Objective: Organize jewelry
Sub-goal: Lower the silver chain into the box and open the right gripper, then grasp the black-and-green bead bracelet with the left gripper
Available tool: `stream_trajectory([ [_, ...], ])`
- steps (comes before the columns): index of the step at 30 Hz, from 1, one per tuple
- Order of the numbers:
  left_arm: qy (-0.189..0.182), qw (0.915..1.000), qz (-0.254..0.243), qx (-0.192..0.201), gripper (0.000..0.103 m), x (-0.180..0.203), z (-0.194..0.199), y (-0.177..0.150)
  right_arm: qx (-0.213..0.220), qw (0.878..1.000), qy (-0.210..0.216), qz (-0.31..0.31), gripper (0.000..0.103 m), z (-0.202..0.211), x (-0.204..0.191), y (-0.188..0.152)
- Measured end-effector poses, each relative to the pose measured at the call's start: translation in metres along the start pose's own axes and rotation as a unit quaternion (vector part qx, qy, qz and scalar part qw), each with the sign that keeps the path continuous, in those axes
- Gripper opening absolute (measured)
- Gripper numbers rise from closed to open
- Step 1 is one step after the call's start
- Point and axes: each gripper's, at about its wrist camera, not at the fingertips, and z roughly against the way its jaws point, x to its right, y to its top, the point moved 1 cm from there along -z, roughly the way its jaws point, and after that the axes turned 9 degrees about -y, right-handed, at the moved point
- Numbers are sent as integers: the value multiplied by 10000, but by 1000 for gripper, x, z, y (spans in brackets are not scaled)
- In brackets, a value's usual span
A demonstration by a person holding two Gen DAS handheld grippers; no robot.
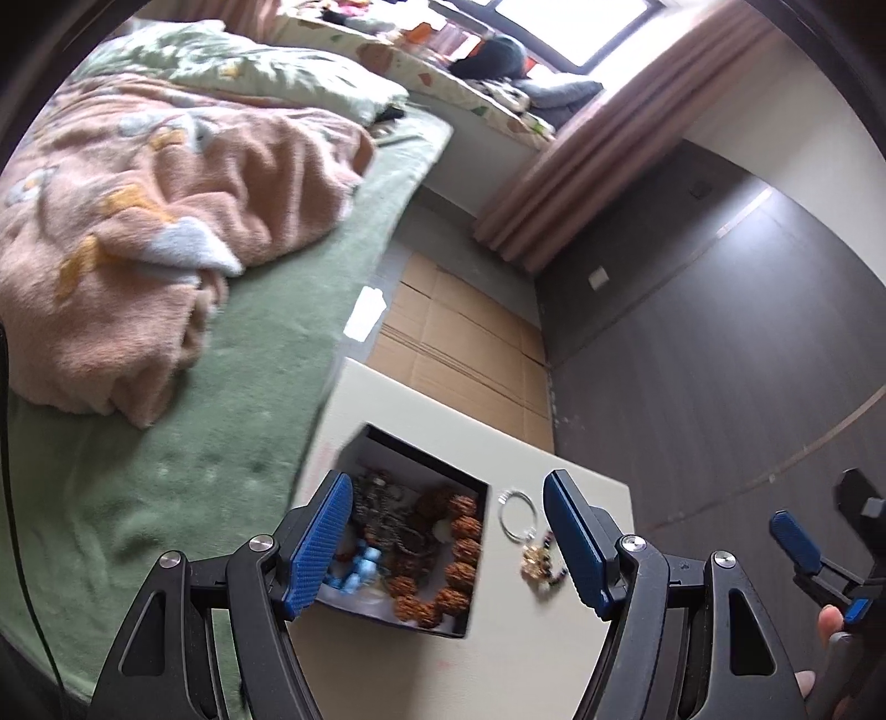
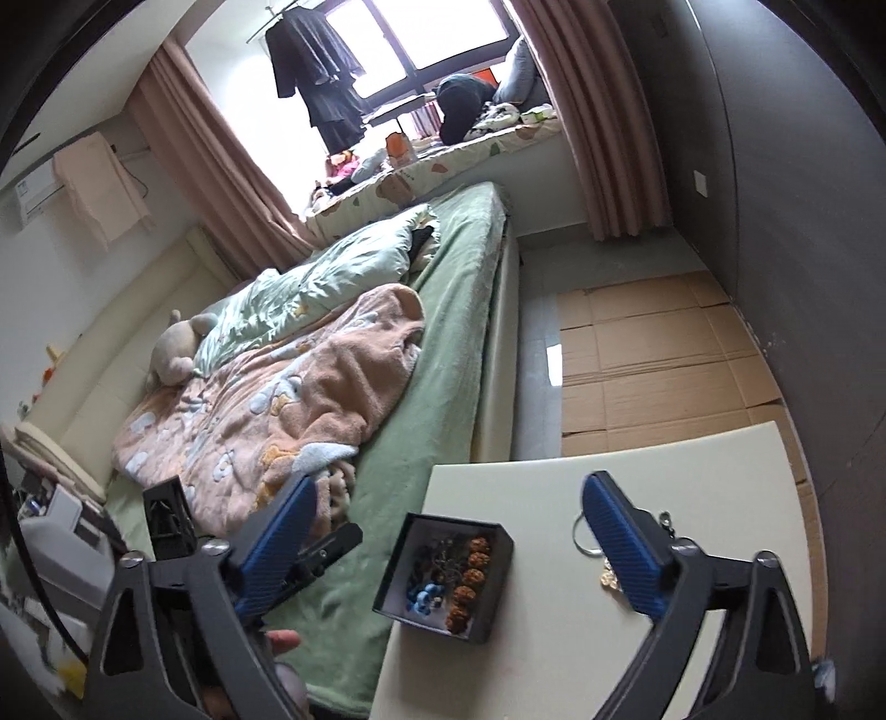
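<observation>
Jewelry sits beside a green bed (image 2: 454, 310) on a cream table (image 2: 498, 487): a dark box (image 1: 476, 559) there holds brown beads (image 1: 462, 540) and blue pieces, and a silver ring (image 1: 516, 513) with what looks like a charm lies just right of it. Both the left gripper (image 1: 446, 545) and right gripper (image 2: 443, 545) hover spread wide, holding nothing.

Green bed (image 2: 443, 354) beside cardboard-covered floor (image 2: 653, 354), bright curtained window (image 2: 421, 33).
</observation>
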Motion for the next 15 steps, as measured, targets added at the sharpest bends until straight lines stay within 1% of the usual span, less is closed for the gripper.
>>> stream_trajectory([
  [1,-87,9999,-54,-51,72,6,-3,-2,-99,9998,-155,-37,103,3,6,-2],
  [3,-112,9997,-199,-103,72,16,-6,-7,-293,9988,-340,-171,103,6,19,-3],
  [6,-109,9983,-500,-262,72,30,-15,-15,-507,9965,-472,-472,103,3,45,-11],
  [8,-125,9971,-612,-427,72,37,-23,-20,-616,9946,-536,-646,103,-4,65,-19],
  [10,-71,9942,-826,-685,72,48,-35,-25,-583,9930,-496,-895,103,-10,87,-30],
  [11,-38,9920,-966,-809,72,54,-41,-28,-626,9911,-542,-1039,103,-13,96,-36],
  [13,-32,9882,-1166,-994,72,69,-52,-30,-880,9863,-796,-1146,103,-20,112,-41],
  [15,-60,9847,-1330,-1120,72,83,-61,-32,-624,9873,-794,-1225,103,-16,126,-39],
])
